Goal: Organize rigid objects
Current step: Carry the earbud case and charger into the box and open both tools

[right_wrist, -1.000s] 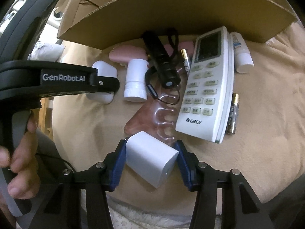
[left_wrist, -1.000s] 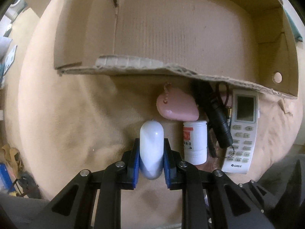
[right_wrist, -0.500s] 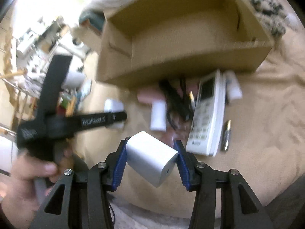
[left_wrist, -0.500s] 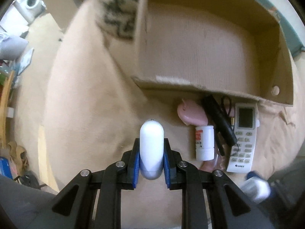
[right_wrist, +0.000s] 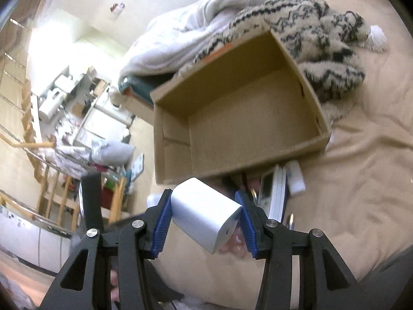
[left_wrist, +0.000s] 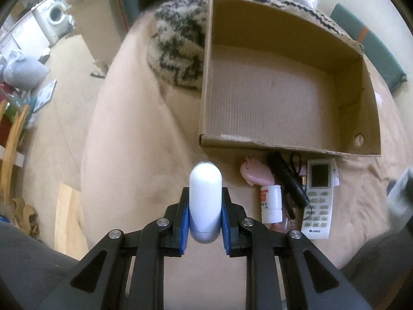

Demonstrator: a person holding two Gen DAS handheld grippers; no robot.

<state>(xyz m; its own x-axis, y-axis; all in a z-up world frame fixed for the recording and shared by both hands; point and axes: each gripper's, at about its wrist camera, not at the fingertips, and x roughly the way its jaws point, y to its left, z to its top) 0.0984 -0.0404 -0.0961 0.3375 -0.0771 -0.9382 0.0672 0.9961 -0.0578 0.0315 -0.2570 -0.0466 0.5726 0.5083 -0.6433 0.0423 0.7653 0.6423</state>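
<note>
A beige blanket (left_wrist: pixel 144 134) is covering the soft surface, and a patterned black-and-cream throw (left_wrist: pixel 178 49) and a white duvet (right_wrist: pixel 180 33) are lying behind the box (left_wrist: pixel 284 103). In the room behind, a washing machine (left_wrist: pixel 55 15) is seen at the far left, and wooden rails (right_wrist: pixel 33 139) and cluttered shelves are shown in the right wrist view.

The open cardboard box is standing on the blanket with nothing seen inside it. In front of its near wall a small group is lying close together: a pink case (left_wrist: pixel 254 171), a white bottle (left_wrist: pixel 269 200) with a red label, a black flashlight (left_wrist: pixel 287 182) with a cord, and a white remote (left_wrist: pixel 318 197). The word "GREE" is being read at the bottom of the remote; the bottle label is too small to be read.

The left gripper (left_wrist: pixel 205 215) is being held above the blanket, left of the group, and its blue pads are pinching a white capsule (left_wrist: pixel 205 196) which is pointing toward the box. The right gripper (right_wrist: pixel 205 221) is being held in front of the near wall of the box, and a white charger (right_wrist: pixel 204 213) is being clamped, tilted, between its pads.
</note>
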